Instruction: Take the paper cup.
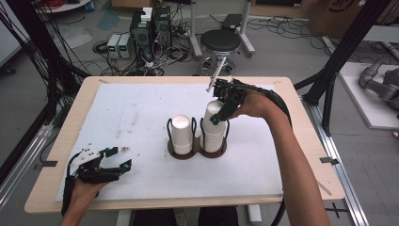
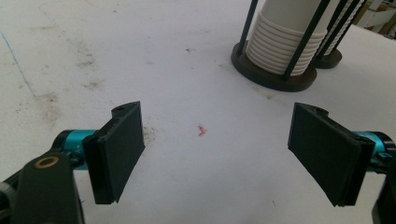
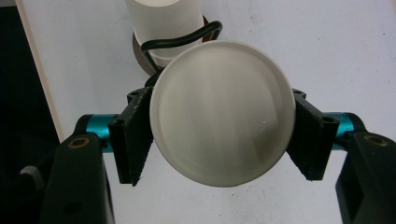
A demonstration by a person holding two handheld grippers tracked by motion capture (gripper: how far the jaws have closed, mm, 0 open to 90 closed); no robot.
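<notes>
A dark double cup holder stands mid-table with a stack of upturned white cups in each wire cage: the left stack and the taller right stack. My right gripper reaches down from the far right and is shut on the top cup of the right stack. In the right gripper view that cup's round bottom sits between the two jaws of my right gripper, both pressing its sides. My left gripper rests open near the front left corner, holding nothing.
A white sheet covers the wooden table. The left gripper view shows a cup stack in the holder ahead to the right, and a small red stain on the sheet. A stool and computers stand on the floor beyond.
</notes>
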